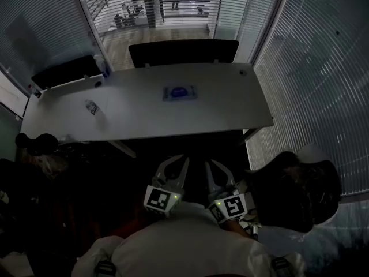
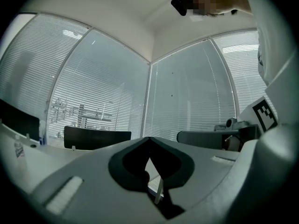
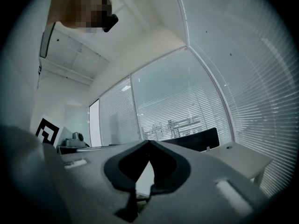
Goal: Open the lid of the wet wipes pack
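The wet wipes pack (image 1: 180, 92), white with a blue lid, lies flat near the middle of the white table (image 1: 230, 105), its lid down. Both grippers hang close to the person's body, well short of the table's near edge and level. My left gripper (image 1: 174, 165) has its jaw tips meeting with nothing between them, as its own view shows (image 2: 149, 139). My right gripper (image 1: 215, 167) is beside it, also shut and empty (image 3: 149, 142). The pack is hidden in both gripper views.
A small clear bottle (image 1: 92, 107) lies on the table's left part. A black chair (image 1: 183, 52) stands behind the table and another (image 1: 68, 72) at its far left. Glass walls with blinds (image 1: 311, 68) close in the right side and back.
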`<control>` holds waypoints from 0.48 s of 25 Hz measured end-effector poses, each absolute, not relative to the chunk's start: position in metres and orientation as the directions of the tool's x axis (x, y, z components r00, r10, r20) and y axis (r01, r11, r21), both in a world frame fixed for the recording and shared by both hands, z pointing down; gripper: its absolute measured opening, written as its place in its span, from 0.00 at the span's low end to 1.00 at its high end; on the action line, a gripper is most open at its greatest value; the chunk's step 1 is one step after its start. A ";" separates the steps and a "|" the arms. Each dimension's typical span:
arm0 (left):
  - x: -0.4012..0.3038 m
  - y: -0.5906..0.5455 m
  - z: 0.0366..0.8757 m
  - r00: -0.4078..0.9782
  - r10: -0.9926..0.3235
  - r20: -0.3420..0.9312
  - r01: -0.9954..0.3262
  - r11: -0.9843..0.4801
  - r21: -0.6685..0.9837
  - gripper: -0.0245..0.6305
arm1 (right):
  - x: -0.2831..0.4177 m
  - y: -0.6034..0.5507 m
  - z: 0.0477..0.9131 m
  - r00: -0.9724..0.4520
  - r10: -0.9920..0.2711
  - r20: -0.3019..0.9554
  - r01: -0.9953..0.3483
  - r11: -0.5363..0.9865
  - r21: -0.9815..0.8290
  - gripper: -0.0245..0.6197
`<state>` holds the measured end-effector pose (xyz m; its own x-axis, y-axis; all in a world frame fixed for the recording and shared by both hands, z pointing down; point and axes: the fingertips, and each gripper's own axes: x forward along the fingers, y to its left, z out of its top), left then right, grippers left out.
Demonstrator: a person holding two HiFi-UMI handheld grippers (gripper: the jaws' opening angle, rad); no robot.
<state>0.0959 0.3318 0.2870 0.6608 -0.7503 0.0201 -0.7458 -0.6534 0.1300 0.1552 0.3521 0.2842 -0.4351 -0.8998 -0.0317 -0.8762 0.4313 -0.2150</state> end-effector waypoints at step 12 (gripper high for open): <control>0.077 0.236 0.301 0.665 -0.746 0.029 -0.738 -0.651 0.177 0.04 | 0.144 0.260 0.295 -0.392 -0.920 0.014 -0.904 0.383 -0.193 0.04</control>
<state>0.0770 0.2356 0.3014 0.6654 -0.7459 0.0293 -0.7379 -0.6513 0.1771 0.1439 0.2604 0.2951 -0.3923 -0.9197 0.0137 -0.9036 0.3825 -0.1930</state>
